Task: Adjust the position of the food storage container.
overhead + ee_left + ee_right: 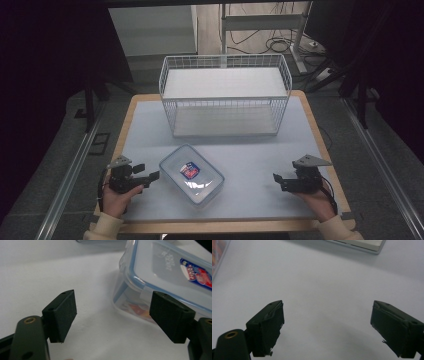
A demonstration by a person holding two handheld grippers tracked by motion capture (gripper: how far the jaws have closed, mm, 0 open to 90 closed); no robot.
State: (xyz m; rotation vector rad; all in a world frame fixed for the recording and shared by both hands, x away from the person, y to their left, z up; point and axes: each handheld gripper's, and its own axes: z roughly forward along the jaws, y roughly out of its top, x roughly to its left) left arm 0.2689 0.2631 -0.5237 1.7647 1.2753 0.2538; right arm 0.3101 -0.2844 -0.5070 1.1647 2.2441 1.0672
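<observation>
A clear plastic food box (191,175) with a blue-rimmed lid and a red-and-blue label lies on the white mat, near the front and slightly left of centre. My left gripper (150,176) is held just left of the box, open, with its tips close to the box's left corner. In the left gripper view the box (162,272) fills the upper right, and the left gripper (112,315) has only bare mat between its pads. My right gripper (278,180) is open at the front right, well apart from the box, and the right gripper (327,327) looks down on bare mat.
A white wire basket (225,92) stands at the back of the table (320,135), and its lower edge (362,245) shows at the top of the right gripper view. Beyond the table are desk legs and cables on the floor.
</observation>
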